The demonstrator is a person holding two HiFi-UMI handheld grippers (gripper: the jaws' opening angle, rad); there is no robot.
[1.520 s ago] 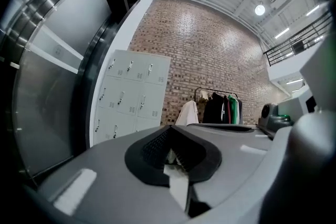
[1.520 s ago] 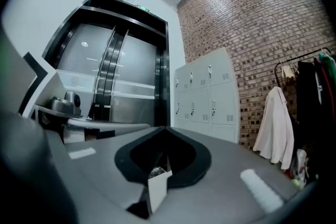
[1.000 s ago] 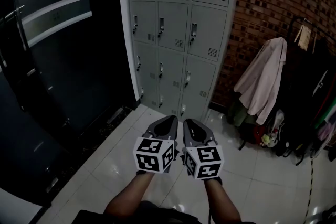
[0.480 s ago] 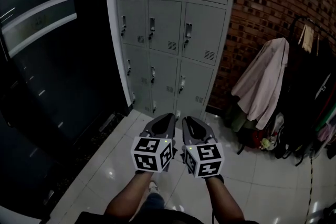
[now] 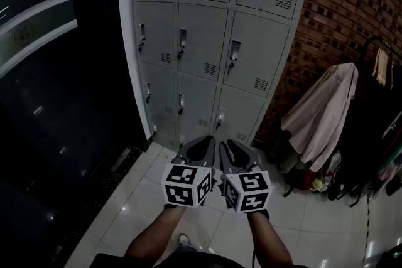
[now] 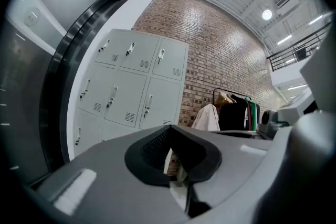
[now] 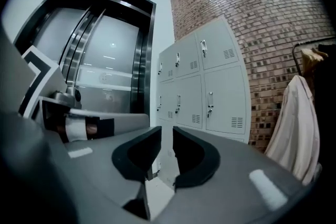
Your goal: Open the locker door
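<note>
The locker doors (image 5: 201, 41) were all seen closed, set in a grey locker bank (image 5: 125, 41) three columns wide. Three full rows could be counted in the head view, each door fitted with one handle; whether a fourth row lay beneath could not be told. The bank was placed between a dark glossy panel (image 5: 50, 103) and a brick wall (image 5: 352, 3).

Two grippers were held side by side low in front of the bank, well apart from every door. The fingers of the left gripper (image 5: 204, 141) were closed together with nothing between them. On the right gripper (image 5: 231, 145) the fingers were opening, a narrow gap being shown with nothing in it.

One pale coat (image 5: 320, 116) was hung beside the wall, above a white tiled floor (image 5: 144, 210).
</note>
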